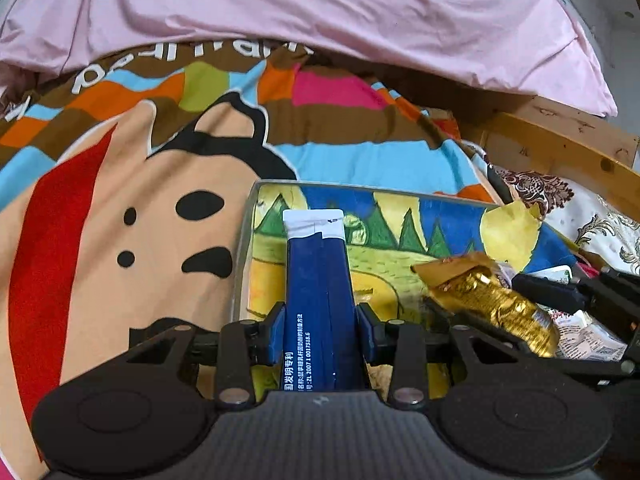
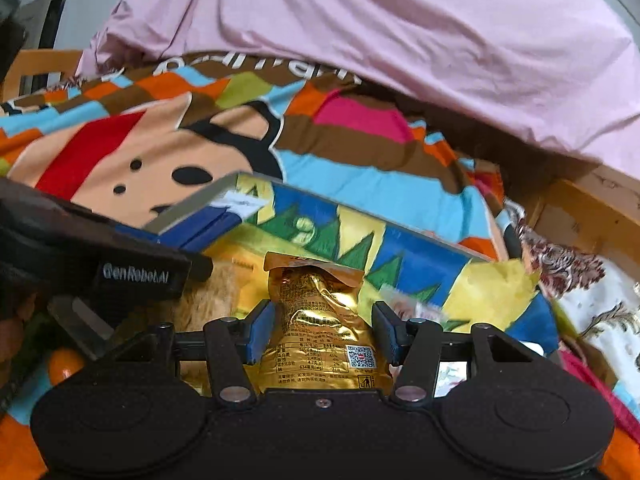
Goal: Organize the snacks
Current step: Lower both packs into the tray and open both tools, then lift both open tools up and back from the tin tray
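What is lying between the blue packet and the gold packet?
In the left wrist view, only the box's painted floor shows between the blue packet, held by the left gripper, and the gold packet; no other snack lies there.

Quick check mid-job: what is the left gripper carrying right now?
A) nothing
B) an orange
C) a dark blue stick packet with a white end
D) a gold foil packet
C: in the left wrist view the left gripper has its fingers clamped on the dark blue stick packet; the gold foil packet sits in the right gripper.
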### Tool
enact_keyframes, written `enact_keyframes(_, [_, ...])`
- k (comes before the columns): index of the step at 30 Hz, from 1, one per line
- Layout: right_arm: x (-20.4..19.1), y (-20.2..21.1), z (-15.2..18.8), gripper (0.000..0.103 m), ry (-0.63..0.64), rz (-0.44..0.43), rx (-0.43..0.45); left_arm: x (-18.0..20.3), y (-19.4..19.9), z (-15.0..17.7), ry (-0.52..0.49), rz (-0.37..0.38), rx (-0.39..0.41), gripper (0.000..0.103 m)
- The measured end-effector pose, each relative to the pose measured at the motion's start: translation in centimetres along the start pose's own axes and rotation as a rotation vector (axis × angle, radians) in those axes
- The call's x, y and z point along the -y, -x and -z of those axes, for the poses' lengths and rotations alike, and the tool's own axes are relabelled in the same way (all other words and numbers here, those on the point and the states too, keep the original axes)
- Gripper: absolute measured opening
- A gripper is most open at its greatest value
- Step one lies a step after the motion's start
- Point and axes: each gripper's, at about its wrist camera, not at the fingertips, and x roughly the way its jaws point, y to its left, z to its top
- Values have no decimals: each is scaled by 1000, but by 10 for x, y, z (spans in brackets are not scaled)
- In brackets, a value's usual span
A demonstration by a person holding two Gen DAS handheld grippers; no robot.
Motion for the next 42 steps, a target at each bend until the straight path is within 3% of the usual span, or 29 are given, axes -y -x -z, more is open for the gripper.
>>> enact_keyframes(7, [-2,-5,3,58,10,-24,-37,-4,-2,-2,18,25,-7,42])
enact_keyframes(9, [-2,-4,2,64,3,-29,-44,-6,-1,-3,35,39,-11,43])
enact_keyframes(13, [1,3,0,70,-20,-41,-42,-9,2,-5,58,62,-20,56])
enact_keyframes(19, [14,32,-6,78,-69,-24,-6,-7,15,-10,66,56,-6,64])
enact_keyframes(22, [25,52,-11,86,-107,-14,28,-7,33,-17,90,55,32,75])
enact_keyframes(26, [36,82,-14,102,-148,-16,78,-5,65,-25,89,17,92,80])
enact_keyframes(31, [46,123,-13,102,-186,-6,133,3,103,-30,62,-34,148,95])
enact_keyframes(37, [55,171,-5,102,-198,13,196,25,154,-25,9,-77,246,102])
enact_keyframes(42, [63,211,6,102,-204,53,227,41,191,-11,-20,-92,290,102])
